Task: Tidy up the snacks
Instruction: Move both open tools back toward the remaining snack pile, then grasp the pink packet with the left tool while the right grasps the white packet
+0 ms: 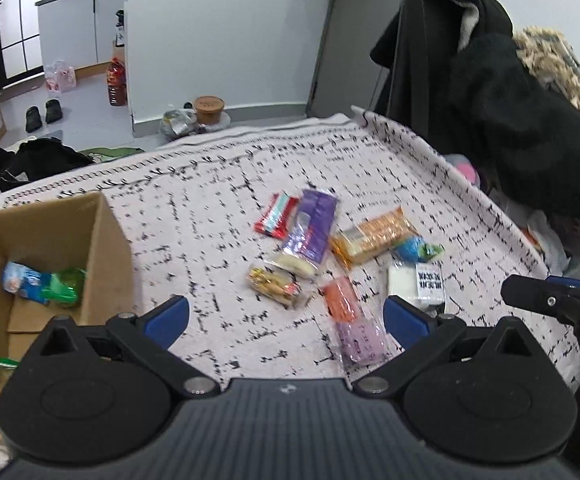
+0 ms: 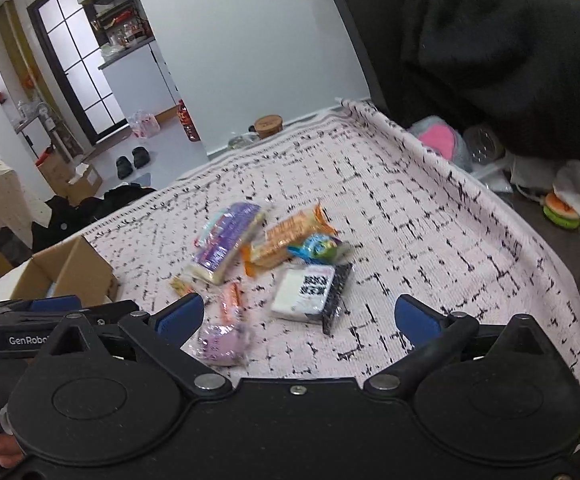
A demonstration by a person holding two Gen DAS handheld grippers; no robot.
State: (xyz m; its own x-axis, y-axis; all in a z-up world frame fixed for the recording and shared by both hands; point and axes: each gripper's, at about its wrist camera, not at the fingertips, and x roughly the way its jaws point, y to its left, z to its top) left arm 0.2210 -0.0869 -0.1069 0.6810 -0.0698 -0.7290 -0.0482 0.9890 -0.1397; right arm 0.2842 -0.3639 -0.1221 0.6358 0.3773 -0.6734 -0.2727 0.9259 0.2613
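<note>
Box (image 1: 102,240) contents only in left view

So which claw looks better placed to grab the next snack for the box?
Probably the left claw: it is open, with the lilac packet and orange packet just ahead, and the cardboard box sits on its side. The right claw is also open.

Black coats (image 1: 501,92) heaped at two o'clock; slippers (image 1: 43,113) at ten — oil bottle (image 1: 116,82) beside the wall.
</note>
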